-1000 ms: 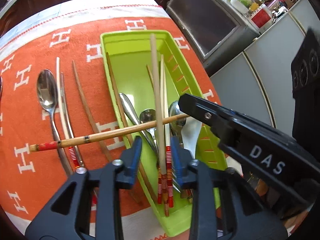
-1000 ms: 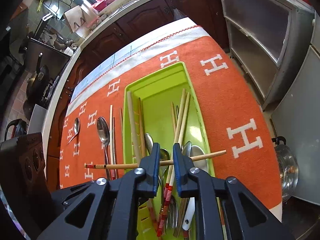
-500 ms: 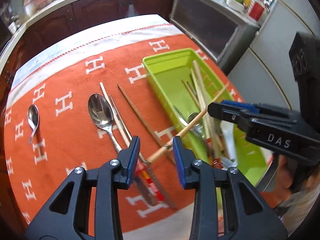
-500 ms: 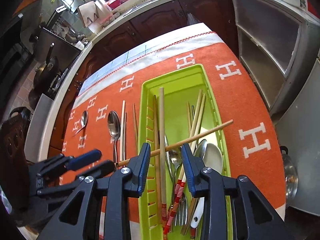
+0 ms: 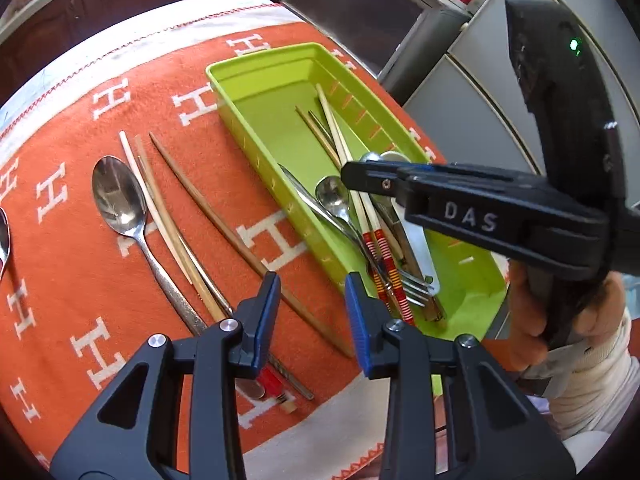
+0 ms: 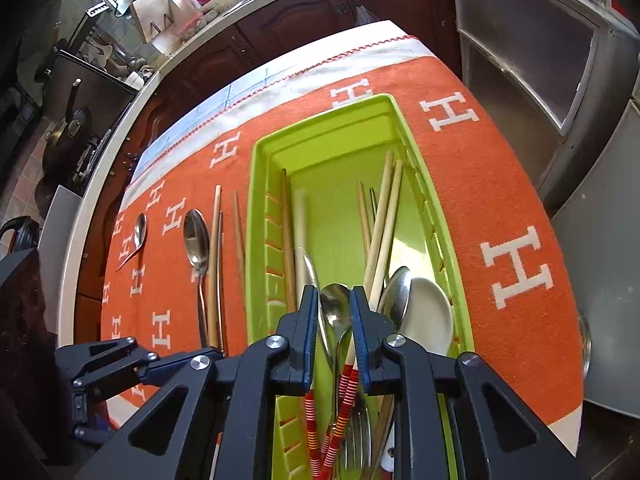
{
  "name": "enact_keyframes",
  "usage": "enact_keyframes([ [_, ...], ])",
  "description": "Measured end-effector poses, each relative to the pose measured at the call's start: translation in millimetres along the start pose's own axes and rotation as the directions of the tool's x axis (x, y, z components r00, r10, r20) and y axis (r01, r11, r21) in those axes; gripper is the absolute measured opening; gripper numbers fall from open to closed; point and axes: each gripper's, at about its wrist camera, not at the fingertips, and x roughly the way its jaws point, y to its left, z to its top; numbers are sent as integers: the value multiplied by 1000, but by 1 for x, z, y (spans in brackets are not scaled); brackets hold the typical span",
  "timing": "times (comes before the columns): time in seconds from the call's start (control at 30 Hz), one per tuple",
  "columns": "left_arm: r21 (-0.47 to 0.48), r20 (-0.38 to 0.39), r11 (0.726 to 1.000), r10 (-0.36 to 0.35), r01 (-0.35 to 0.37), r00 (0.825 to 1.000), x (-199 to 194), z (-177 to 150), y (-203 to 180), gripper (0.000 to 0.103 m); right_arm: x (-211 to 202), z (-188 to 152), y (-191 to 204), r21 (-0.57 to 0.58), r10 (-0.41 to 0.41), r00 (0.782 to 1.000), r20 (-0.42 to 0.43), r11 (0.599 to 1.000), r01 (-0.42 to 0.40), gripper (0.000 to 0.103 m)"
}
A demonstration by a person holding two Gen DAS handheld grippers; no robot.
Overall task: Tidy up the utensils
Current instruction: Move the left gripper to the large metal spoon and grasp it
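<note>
A lime green tray [image 5: 256, 80] [image 6: 328, 136] on the orange mat holds chopsticks with red-striped ends [image 5: 380, 248] [image 6: 344, 392], spoons [image 6: 334, 308], forks and a white spoon [image 6: 426, 312]. My left gripper [image 5: 308, 292] is open and empty above a brown chopstick [image 5: 224, 224] lying on the mat left of the tray. Beside it lie a pale chopstick pair [image 5: 160, 216] and a large spoon [image 5: 116, 200]. My right gripper [image 6: 334, 312] is open and empty, low over the tray's near end; it also shows in the left wrist view [image 5: 360, 176].
A small spoon [image 6: 138, 234] lies at the mat's far left. A red-tipped utensil end [image 5: 272, 386] lies under my left gripper. Grey cabinets [image 6: 532, 60] stand right of the table. A stove with a pan [image 6: 72, 128] is beyond the left edge.
The chopstick lying across the tray's rim is gone from there; a chopstick now lies inside the tray along its left wall. My left gripper opened wider. My right gripper narrowed and dropped toward the tray.
</note>
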Motion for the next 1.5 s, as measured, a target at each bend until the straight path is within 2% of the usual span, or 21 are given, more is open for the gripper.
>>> enact_keyframes([
  [0.07,-29,3,999,-14,14,1000,-1,0,4,30,3,1,-2,6,-3,1000,-3,1000,3,18],
  [0.23,-66,36,997,29,-27,999,-10,-5,8,30,-5,0,7,-22,9,1000,15,1000,-9,18],
  [0.47,-129,86,983,140,-129,986,-39,-27,27,30,-21,-8,32,-69,50,998,35,996,-48,18],
  [0.57,-171,101,970,189,-170,977,-58,-40,44,30,-26,-12,49,-98,70,997,34,993,-66,18],
  [0.73,-268,133,945,228,-186,965,-93,-59,83,30,-29,-17,80,-146,105,994,21,984,-100,18],
  [0.87,-356,159,915,262,-192,952,-122,-72,122,31,-23,-17,105,-176,114,993,3,978,-112,18],
  [1.0,-434,174,881,286,-187,942,-136,-77,167,37,-11,-10,124,-194,119,993,-17,974,-120,20],
  [1.17,-508,169,844,292,-170,941,-132,-78,215,37,19,-1,144,-197,128,990,-52,971,-136,21],
  [1.33,-561,164,818,263,-130,951,-108,-70,260,37,57,3,149,-171,122,988,-97,976,-138,21],
  [1.5,-584,169,803,263,-118,950,-84,-51,293,37,82,4,151,-166,107,988,-114,978,-125,21],
])
